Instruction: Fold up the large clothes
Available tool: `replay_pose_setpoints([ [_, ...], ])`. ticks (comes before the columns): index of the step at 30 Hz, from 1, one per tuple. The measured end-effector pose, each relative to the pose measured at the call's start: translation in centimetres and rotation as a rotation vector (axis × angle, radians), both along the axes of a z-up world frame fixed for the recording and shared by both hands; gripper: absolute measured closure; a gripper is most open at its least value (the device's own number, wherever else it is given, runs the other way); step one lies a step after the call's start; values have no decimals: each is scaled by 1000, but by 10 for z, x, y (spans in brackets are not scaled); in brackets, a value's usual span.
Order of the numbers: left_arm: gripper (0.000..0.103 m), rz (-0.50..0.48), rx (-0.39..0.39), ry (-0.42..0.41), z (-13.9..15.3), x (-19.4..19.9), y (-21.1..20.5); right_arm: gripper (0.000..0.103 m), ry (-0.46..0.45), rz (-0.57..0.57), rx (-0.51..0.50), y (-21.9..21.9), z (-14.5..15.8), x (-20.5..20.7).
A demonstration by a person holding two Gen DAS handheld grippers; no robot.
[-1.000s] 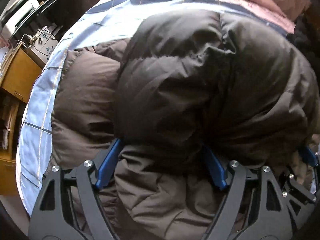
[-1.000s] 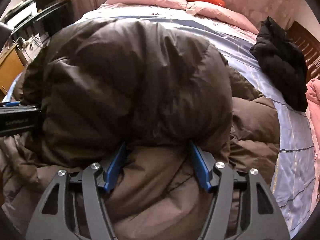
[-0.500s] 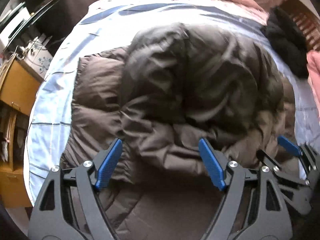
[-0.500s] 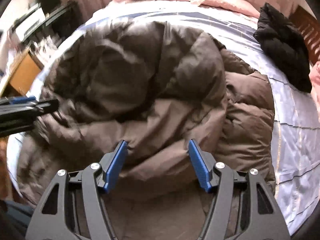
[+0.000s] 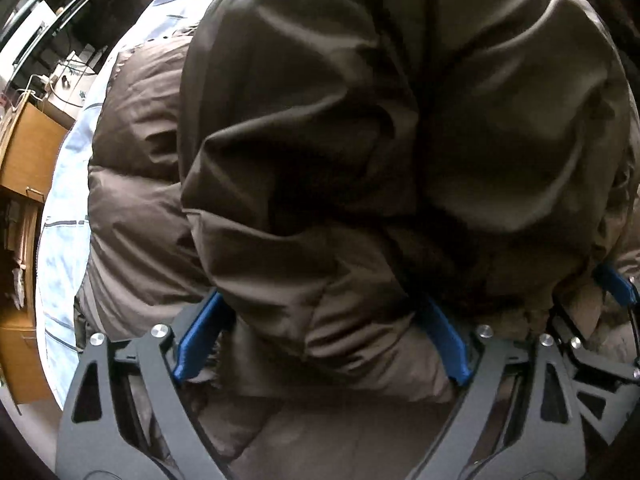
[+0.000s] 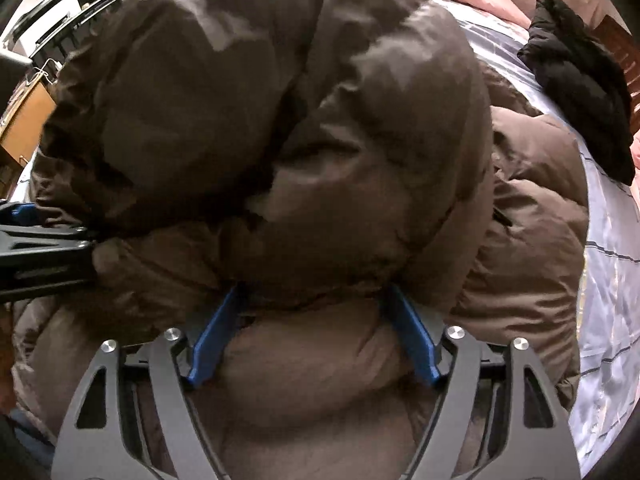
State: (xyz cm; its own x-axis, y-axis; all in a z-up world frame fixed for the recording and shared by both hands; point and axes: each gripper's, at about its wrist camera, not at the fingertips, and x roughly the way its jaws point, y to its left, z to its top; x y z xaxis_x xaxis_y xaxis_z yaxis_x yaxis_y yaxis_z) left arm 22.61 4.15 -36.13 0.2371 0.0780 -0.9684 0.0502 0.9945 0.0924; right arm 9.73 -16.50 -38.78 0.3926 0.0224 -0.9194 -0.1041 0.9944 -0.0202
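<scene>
A bulky brown down jacket lies across the bed, with its padded bulk doubled over toward the far side and a flatter layer spread beneath it. The left gripper and the right gripper both sit at the near edge of that doubled mass, side by side, the left one showing at the left border of the right wrist view. Each has its blue fingers spread wide, with puffy fabric bulging between them and the tips buried under the overhanging fold. Neither pair of fingers looks closed on cloth; the fabric seems to rest between them, not to be pinched.

The step in hand appears to be pressing or tucking the folded half so it stays flat on the lower layer. The next move probably calls for a firm downward push to drive air from the filling, or for closing on the near hem to carry another fold; the slippery shell is likely to spring back.

No container shows in either view. A black garment lies apart at the far right of the bed, and a wooden cabinet stands to the left.
</scene>
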Motion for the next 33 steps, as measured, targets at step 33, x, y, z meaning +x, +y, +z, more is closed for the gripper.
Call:
replay_pose_setpoints([
  [33,2,-37,-121,61,13,-36,-43,48,246,-176,483,-59,58,251],
])
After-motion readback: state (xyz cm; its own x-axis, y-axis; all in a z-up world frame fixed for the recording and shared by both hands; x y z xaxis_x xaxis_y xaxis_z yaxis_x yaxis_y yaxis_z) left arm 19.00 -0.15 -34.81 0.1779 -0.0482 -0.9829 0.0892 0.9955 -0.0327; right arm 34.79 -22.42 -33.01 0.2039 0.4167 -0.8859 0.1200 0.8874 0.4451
